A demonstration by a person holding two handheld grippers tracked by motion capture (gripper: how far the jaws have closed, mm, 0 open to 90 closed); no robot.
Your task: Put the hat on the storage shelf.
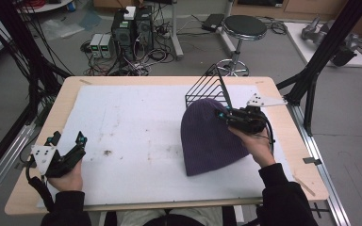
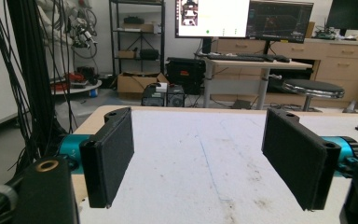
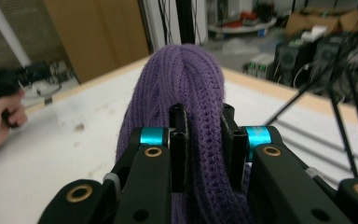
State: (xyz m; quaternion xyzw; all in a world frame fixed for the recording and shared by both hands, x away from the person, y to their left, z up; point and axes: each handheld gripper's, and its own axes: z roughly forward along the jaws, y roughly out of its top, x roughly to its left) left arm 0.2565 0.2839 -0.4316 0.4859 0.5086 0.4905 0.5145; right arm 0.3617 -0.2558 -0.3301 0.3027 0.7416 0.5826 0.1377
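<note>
- The purple knit beanie [image 1: 210,139] lies on the right half of the white mat [image 1: 132,122], its rounded top toward the far side, close in front of the black wire rack [image 1: 206,89].
- The right gripper [image 1: 227,117] pinches a fold of the beanie at its right edge; in the right gripper view the jaws are clamped on a ridge of purple knit [image 3: 200,135] that bulges up between them.
- The left gripper [image 1: 68,140] rests near the mat's left edge, well apart from the beanie, jaws spread wide with nothing between them.
- From the left gripper view, bare mat [image 2: 200,168] runs between the pads [image 2: 109,156] to the far table edge.
- The middle of the mat is open; the rack crowds the far right corner.
- The table's wooden rim [image 1: 70,89] borders the mat on all sides.
</note>
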